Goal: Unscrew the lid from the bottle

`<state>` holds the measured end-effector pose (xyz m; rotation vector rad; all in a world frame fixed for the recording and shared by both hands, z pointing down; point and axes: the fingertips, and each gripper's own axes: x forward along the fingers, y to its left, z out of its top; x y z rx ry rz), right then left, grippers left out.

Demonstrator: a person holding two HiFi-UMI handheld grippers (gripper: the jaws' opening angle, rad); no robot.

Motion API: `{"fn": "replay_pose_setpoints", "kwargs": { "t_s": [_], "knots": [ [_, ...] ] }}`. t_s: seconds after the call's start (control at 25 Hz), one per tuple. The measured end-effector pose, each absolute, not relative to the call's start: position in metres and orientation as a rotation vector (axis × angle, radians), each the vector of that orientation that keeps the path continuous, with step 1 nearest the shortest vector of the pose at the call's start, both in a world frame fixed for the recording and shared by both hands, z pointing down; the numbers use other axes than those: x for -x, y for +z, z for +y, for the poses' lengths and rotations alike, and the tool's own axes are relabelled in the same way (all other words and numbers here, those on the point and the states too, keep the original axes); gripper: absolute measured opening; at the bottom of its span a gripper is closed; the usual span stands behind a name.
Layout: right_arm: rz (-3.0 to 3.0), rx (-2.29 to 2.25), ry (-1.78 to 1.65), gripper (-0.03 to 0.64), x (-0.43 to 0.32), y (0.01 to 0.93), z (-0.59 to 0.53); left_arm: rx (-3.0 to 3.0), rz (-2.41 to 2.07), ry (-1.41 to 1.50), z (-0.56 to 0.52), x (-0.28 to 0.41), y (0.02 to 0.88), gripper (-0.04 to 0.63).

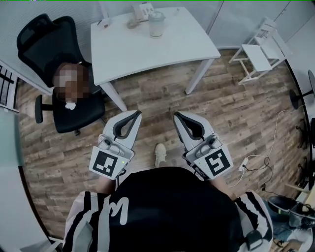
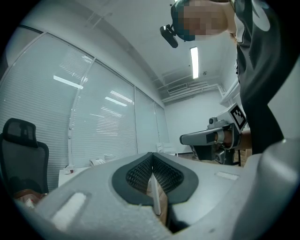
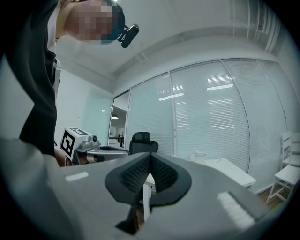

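Note:
A pale bottle with a lid (image 1: pixel 156 23) stands upright near the far edge of the white table (image 1: pixel 147 49). It also shows small and far off as the bottle (image 3: pixel 200 156) in the right gripper view. My left gripper (image 1: pixel 137 114) and right gripper (image 1: pixel 176 115) are held side by side over the wooden floor, well short of the table and pointing toward it. Both are shut with nothing between the jaws. In the left gripper view my left gripper (image 2: pixel 151 154) has its pads meeting, and the right gripper (image 2: pixel 185 138) shows to its right. In its own view my right gripper (image 3: pixel 150 154) is shut too.
A black office chair (image 1: pixel 59 74) stands left of the table. A white folding chair (image 1: pixel 258 51) is at the right. A corded phone (image 1: pixel 140 12) lies on the table near the bottle. Cables (image 1: pixel 266 162) trail on the floor at the right. My shoe (image 1: pixel 160 153) shows between the grippers.

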<state>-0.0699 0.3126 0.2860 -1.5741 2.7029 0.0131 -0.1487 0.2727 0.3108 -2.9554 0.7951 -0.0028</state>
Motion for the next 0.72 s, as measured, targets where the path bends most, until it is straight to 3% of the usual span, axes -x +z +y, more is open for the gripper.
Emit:
{"fn": "replay_pose_setpoints", "kwargs": {
  "t_s": [0.72],
  "knots": [
    [2.747,1.567,0.038,0.002,0.022,0.295,0.229,3.004,0.808,-0.054,0.2,0.091,0.328,0.002]
  ]
}}
